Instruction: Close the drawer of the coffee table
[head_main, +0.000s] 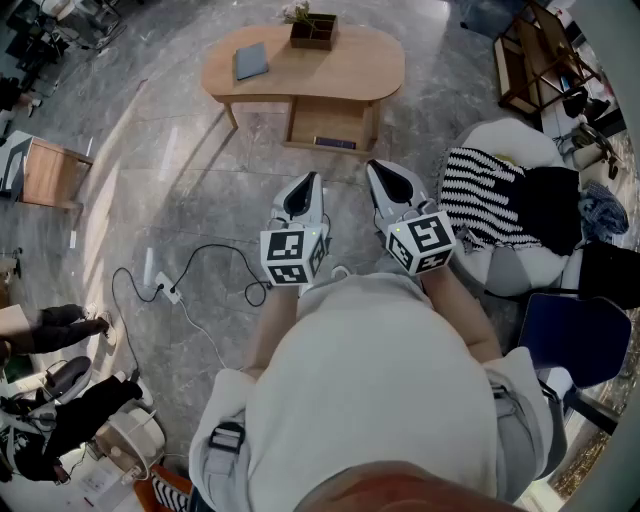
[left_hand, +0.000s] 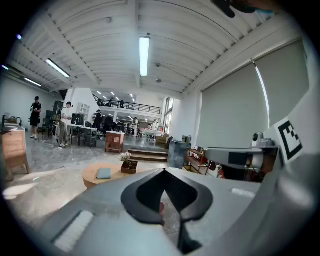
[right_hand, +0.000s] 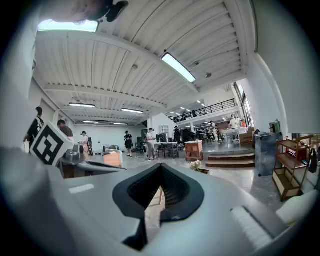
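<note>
Tan coffee table (head_main: 352, 72), grey-blue book (head_main: 251, 60); black-and-white striped cloth (head_main: 480, 195), perhaps a blanket.

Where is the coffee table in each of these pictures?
Head view: coffee table at top centre.
Left gripper view: low, left of centre.
Right gripper view: mostly hidden behind the right gripper; wood shows through its gap.
Shared landmark: plant box on the table.

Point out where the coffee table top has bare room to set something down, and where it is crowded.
Bare: the right end of the coffee table, beyond the plant box, and the strip between book and box. Crowded: the far edge round the box.
</note>
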